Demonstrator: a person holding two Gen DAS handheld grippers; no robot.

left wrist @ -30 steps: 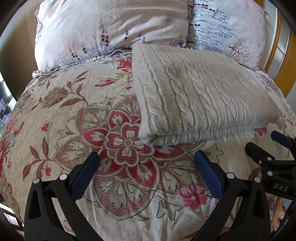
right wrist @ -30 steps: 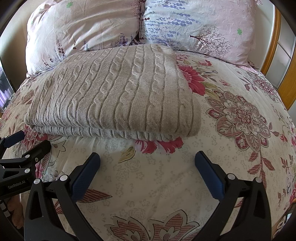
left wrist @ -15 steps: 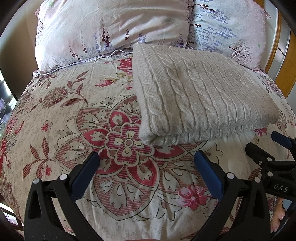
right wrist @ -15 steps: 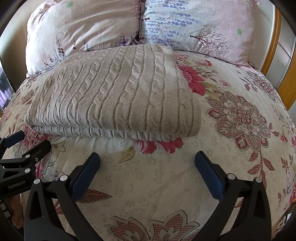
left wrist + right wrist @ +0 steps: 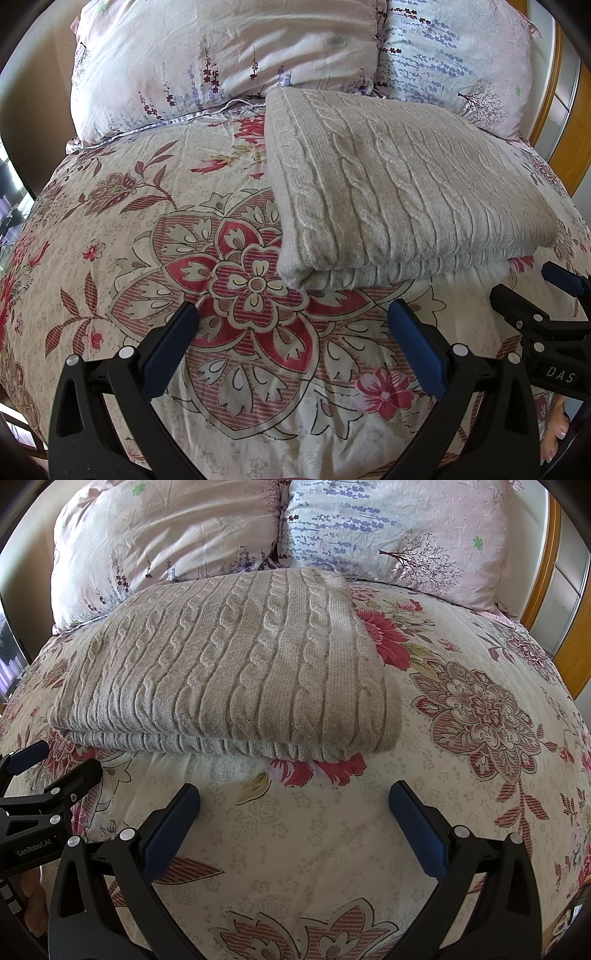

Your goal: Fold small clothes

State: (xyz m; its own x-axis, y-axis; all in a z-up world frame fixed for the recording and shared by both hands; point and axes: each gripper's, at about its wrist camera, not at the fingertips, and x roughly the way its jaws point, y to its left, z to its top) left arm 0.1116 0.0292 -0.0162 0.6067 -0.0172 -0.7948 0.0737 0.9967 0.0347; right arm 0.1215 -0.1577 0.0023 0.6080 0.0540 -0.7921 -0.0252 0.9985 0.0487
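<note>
A beige cable-knit sweater point(image 5: 399, 192) lies folded in a neat rectangle on the flowered bedspread point(image 5: 155, 236), just below the pillows. It also shows in the right wrist view point(image 5: 229, 672). My left gripper point(image 5: 295, 332) is open and empty, hovering over the spread a little in front of the sweater's near left corner. My right gripper point(image 5: 295, 812) is open and empty, in front of the sweater's near right edge. Each gripper shows at the edge of the other's view: the right gripper point(image 5: 535, 306) and the left gripper point(image 5: 51, 779).
Two flowered pillows point(image 5: 221, 59) point(image 5: 399, 531) lean at the head of the bed behind the sweater. A wooden frame point(image 5: 565, 627) stands along the right side. The bedspread point(image 5: 480, 716) stretches to the right of the sweater.
</note>
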